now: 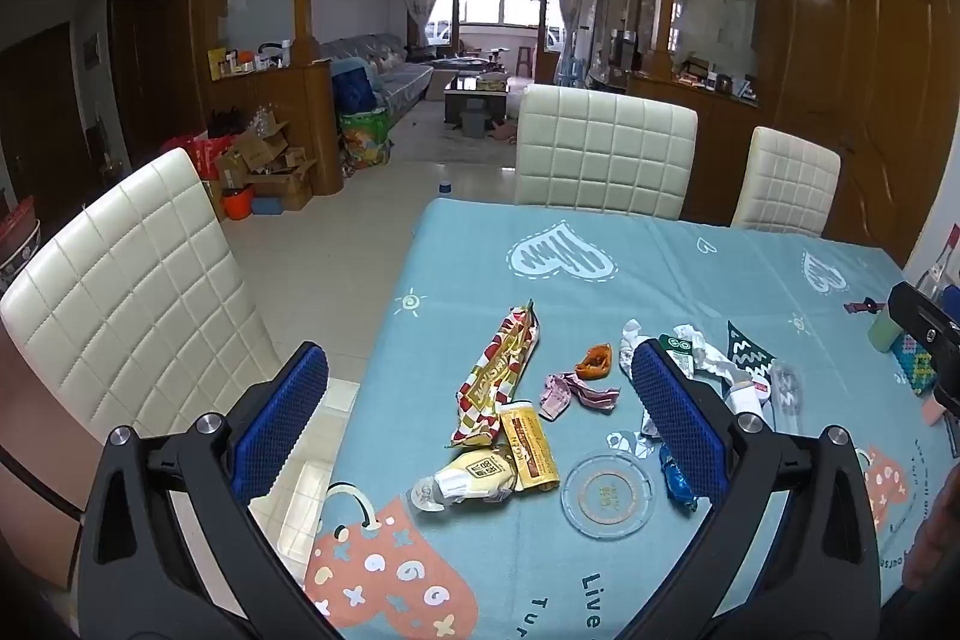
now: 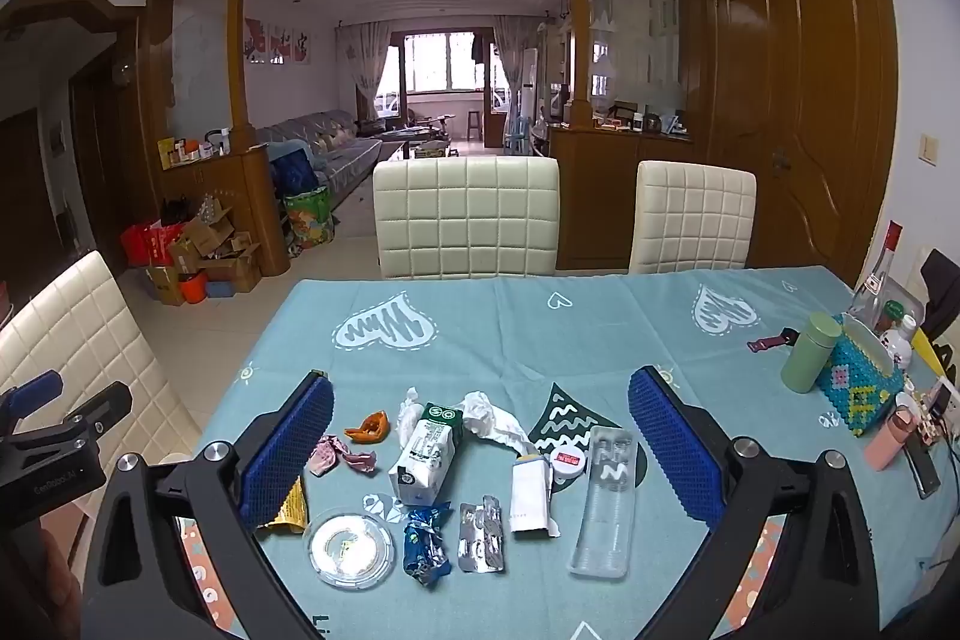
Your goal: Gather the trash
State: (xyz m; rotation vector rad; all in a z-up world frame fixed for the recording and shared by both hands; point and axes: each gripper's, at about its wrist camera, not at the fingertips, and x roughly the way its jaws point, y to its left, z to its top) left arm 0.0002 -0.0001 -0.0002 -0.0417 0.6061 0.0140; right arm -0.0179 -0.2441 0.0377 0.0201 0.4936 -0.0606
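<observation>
While both grippers' jaws gape empty, the tablecloth [image 1: 690, 268] reads "Live".

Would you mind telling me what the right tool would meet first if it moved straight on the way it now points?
Probably the milk carton, which lies on the tablecloth between the open fingers of the right tool; depth is hard to judge, so the crumpled tissue beside it could come first.
</observation>
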